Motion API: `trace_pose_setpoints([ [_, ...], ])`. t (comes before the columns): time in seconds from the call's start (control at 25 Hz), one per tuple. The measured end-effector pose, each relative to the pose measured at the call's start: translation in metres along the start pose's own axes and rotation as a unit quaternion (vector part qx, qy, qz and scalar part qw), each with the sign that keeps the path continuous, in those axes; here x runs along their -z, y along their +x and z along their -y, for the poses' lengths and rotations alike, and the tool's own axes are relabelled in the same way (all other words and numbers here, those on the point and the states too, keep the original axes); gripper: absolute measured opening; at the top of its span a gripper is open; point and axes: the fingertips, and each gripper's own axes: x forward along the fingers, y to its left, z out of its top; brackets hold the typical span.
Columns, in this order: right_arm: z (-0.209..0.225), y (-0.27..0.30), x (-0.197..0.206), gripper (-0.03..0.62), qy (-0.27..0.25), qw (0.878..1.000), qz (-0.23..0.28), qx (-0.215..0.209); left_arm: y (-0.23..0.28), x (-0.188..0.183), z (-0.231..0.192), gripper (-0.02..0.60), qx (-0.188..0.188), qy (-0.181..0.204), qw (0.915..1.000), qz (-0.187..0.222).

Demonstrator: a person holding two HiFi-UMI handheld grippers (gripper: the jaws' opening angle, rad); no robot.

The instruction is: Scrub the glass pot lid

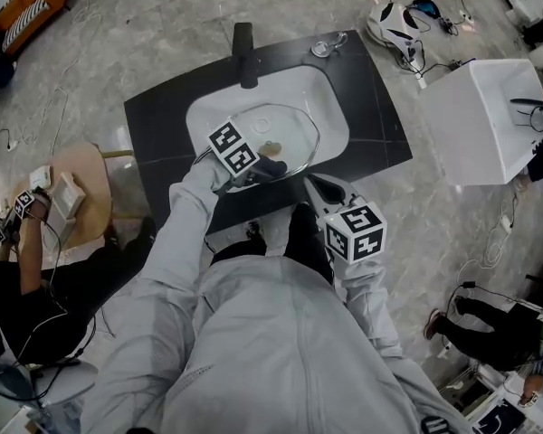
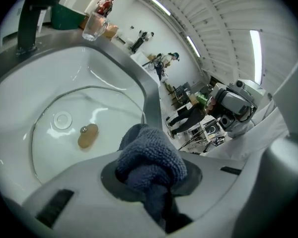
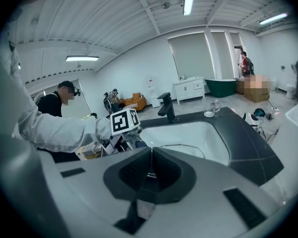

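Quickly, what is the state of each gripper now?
Left gripper: closed on the blue cloth.
Right gripper: closed, holding nothing.

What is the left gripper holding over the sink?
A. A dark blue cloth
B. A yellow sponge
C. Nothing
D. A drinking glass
A: the left gripper view shows the left gripper shut on a dark blue cloth, above the lid lying in the sink.
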Motion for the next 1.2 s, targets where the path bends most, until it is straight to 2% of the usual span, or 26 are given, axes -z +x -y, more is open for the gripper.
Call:
trace_pose_setpoints([
  [0.12, -0.004, -0.005, -0.006, 0.031, -0.005, 1.000, 0.015, 0.015, -0.010, -0.015, 0.006, 0.081, -0.022, 0.034, 0.9969, 0.067],
  [0.24, -0.006, -0.010, -0.019, 0.029, -0.008, 0.999, 0.034, 0.027, -0.029, -0.029, 0.012, 0.081, -0.056, 0.071, 0.9861, 0.140],
  [0.4, 0.000, -0.018, -0.041, 0.030, -0.020, 0.997, 0.061, 0.052, -0.056, -0.051, 0.021, 0.081, -0.118, 0.138, 0.9624, 0.203],
  [0.6, 0.009, -0.030, -0.079, 0.030, -0.043, 0.992, 0.094, 0.078, -0.093, -0.081, 0.046, 0.081, -0.152, 0.182, 0.9314, 0.276],
  [0.72, 0.010, -0.039, -0.101, 0.030, -0.060, 0.988, 0.111, 0.093, -0.113, -0.093, 0.063, 0.081, -0.163, 0.203, 0.9167, 0.303],
  [0.8, 0.013, -0.044, -0.117, 0.030, -0.069, 0.985, 0.124, 0.099, -0.128, -0.107, 0.074, 0.081, -0.173, 0.225, 0.9036, 0.321],
  [1.08, 0.013, -0.069, -0.171, 0.031, -0.118, 0.972, 0.162, 0.120, -0.183, -0.157, 0.096, 0.082, -0.289, 0.290, 0.8452, 0.344],
  [1.2, 0.015, -0.083, -0.189, 0.031, -0.131, 0.967, 0.177, 0.129, -0.197, -0.174, 0.112, 0.081, -0.310, 0.321, 0.8277, 0.340],
])
